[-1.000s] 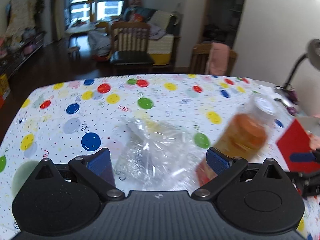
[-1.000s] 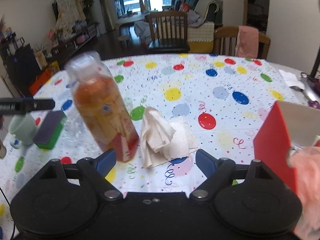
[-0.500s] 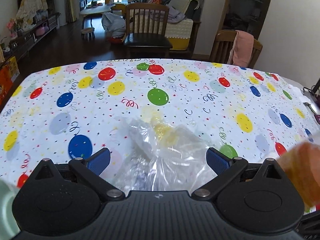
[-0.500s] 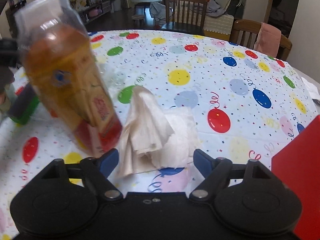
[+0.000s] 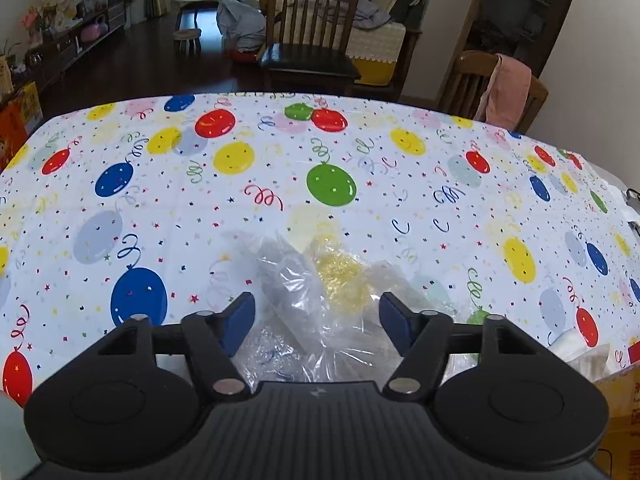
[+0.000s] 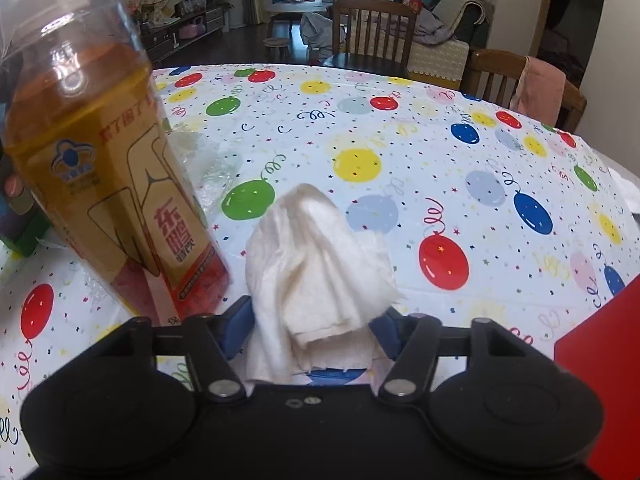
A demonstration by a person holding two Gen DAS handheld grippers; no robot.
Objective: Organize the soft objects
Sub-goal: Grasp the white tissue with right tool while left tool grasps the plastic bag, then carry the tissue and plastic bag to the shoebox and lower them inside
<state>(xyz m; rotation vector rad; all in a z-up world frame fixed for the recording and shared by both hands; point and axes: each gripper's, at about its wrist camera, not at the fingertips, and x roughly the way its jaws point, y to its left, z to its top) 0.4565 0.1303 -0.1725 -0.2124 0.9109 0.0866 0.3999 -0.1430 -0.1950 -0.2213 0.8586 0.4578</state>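
A crumpled clear plastic bag with yellow stuffing inside lies on the balloon-print tablecloth. My left gripper straddles it with its jaws closing; the film sits loose between the blue pads, and a thin gap shows at the left pad. In the right wrist view a rumpled white cloth stands in a peak on the table. My right gripper is closing on it, and the cloth fills the gap and touches both pads.
A tall bottle of amber drink stands close to the right gripper's left finger. A green sponge lies behind it. A red box sits at the right edge. Wooden chairs stand beyond the table's far side.
Both grippers sank toward the table and their jaws narrowed. The left one came over the bag, and the bottle slid out of its view. The right one came onto the cloth.
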